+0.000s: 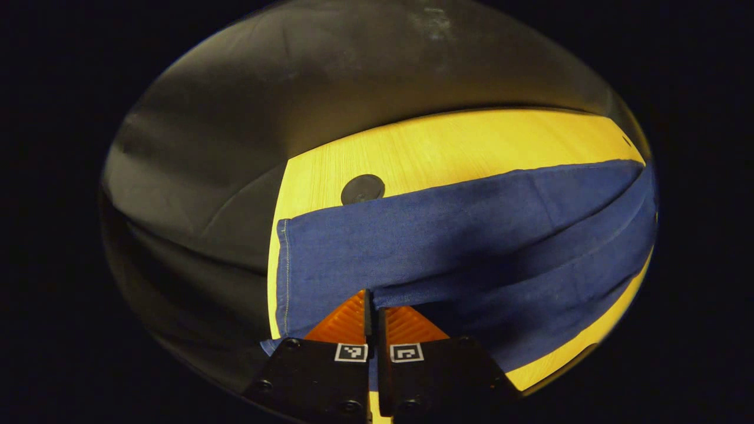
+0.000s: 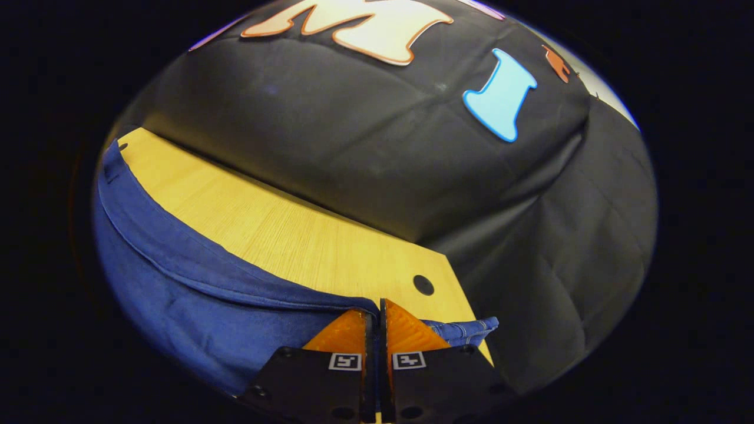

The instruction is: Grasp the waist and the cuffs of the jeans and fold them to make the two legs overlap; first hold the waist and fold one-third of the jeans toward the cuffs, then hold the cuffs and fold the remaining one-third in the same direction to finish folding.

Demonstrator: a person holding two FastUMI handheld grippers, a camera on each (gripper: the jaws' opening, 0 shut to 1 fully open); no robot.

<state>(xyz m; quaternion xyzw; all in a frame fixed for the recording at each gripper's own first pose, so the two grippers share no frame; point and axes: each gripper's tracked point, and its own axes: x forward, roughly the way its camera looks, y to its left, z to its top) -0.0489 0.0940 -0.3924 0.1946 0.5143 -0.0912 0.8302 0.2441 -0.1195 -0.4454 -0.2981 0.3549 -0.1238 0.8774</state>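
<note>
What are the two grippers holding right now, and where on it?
Both hold the jeans: left gripper pinches an edge near the cuff end, right gripper pinches the edge at the opposite end.

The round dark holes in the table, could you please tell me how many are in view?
2. One hole sits near the table corner beside the jeans in the left gripper view; another hole lies near the corner in the right gripper view. Others may be hidden under the denim.

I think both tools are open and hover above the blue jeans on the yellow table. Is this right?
Not quite. Both tools are shut on the jeans, not open. In the left gripper view the left tool pinches an edge of the cloth, and in the right gripper view the right tool does the same. The jeans are blue and lie on the yellow table.
</note>
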